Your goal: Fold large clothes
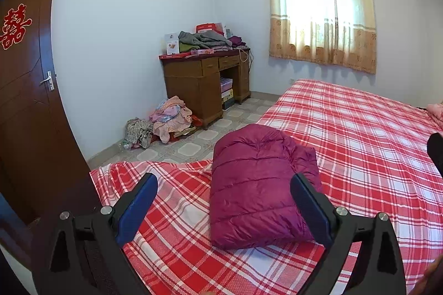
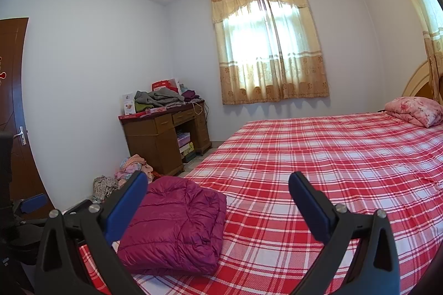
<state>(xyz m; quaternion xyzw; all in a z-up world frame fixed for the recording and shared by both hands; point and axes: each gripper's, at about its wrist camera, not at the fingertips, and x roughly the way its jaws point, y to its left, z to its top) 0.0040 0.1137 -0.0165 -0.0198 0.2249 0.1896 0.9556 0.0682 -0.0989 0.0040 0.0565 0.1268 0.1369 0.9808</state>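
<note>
- Magenta quilted puffer jacket (image 1: 257, 189), folded into a thick bundle, is lying near the corner of the bed's red-and-white plaid sheet (image 1: 360, 151) in the left wrist view.
- Left gripper (image 1: 223, 191) is hovering above the bed with its blue-padded fingers (image 1: 138, 206) spread wide apart, holding nothing; the jacket is showing between them, and whether they are touching it cannot be told.
- Beyond the bed, a brown wooden desk (image 1: 199, 84) is standing against the white wall, carrying a pile of grey and green clothes (image 1: 202, 40).
- A heap of pastel clothes (image 1: 169, 118) is lying on the tiled floor beside the desk.
- A dark brown wooden door (image 1: 27, 79) is standing at the left, and a beige patterned curtain (image 1: 321, 10) is covering the window.

- In the right wrist view, the right gripper (image 2: 218, 189) is also hanging over the sheet (image 2: 318, 156) with its blue fingers (image 2: 307, 203) released and wide apart, gripping nothing.
- The jacket (image 2: 177, 223) is lying at the lower left, just beside the gripper's left finger, at the bed's near corner.
- A pink floral pillow (image 2: 418, 109) is resting at the far end of the bed, well apart from the jacket.
- The desk (image 2: 163, 134), the floor heap (image 2: 133, 165) and the curtain (image 2: 271, 46) are showing behind.
</note>
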